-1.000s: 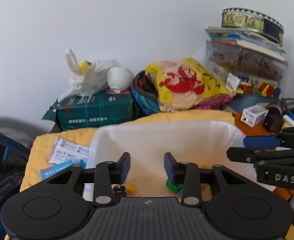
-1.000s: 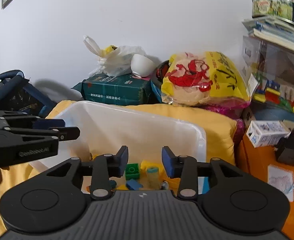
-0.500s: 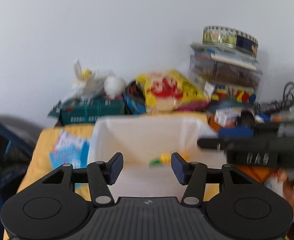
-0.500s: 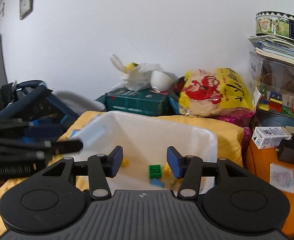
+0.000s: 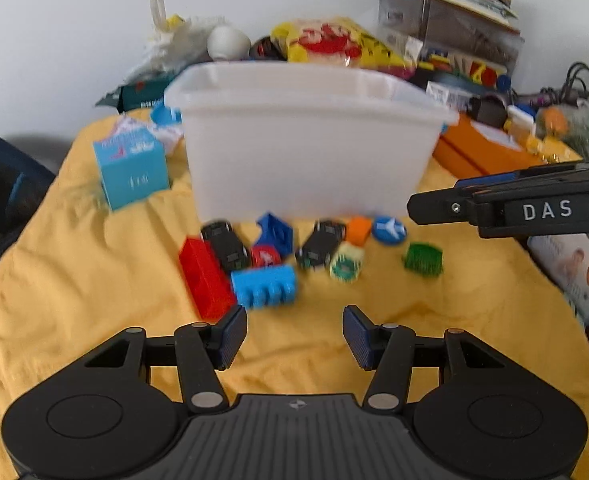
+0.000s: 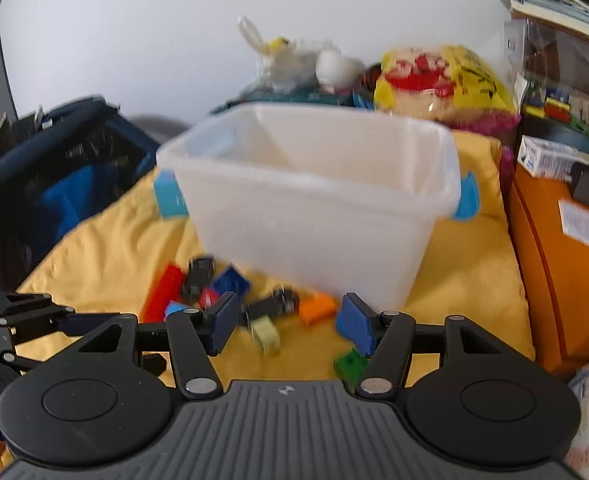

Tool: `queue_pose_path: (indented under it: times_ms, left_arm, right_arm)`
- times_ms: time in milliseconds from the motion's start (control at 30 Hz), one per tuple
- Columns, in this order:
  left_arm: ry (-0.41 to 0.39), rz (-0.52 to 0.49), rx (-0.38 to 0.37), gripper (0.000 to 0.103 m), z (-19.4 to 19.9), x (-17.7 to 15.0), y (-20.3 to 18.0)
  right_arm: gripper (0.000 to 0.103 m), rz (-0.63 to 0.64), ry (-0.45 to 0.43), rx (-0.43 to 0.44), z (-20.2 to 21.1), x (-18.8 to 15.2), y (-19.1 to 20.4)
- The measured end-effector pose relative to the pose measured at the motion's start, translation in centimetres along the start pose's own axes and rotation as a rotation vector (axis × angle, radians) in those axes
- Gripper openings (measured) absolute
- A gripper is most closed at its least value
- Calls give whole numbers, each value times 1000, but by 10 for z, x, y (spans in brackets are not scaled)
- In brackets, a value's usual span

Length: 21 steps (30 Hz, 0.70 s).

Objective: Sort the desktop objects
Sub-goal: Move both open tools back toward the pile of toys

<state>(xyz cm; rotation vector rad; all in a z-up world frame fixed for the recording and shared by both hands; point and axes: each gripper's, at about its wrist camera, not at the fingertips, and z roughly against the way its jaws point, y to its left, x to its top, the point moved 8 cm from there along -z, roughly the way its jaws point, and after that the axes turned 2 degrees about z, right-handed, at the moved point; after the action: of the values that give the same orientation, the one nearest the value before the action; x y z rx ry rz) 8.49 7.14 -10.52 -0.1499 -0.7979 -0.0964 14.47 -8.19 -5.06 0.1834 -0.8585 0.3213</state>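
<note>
We hold each hand-held gripper, left (image 5: pixel 294 332) and right (image 6: pixel 286 322), apart and empty. Toy blocks (image 5: pixel 262 290) lie mid-frame before the white bin (image 5: pixel 306 152), likely awaiting sorting.

A white translucent bin (image 5: pixel 306 148) is seen upright on yellow cloth; toy blocks (red (image 5: pixel 205 277), blue (image 5: pixel 263 290), green (image 5: pixel 423 258), orange (image 5: pixel 358 230)) and two black cars (image 5: pixel 225 245) are scattered just before it.

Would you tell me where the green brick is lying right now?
In the left wrist view, the green brick lies on the yellow cloth, rightmost of the toys, right of the cream block.
</note>
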Motion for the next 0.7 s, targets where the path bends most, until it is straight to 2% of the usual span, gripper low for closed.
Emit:
queue_pose_path:
  times_ms: [267,700]
  left_arm:
    - [16,7,9,57,-4,-13,-1]
    - [88,6,4,57,-22,-38,-1]
  right_arm:
    - [61,33,31,9,1,-28,9]
    - [61,140,124,-3,-17,-66,21]
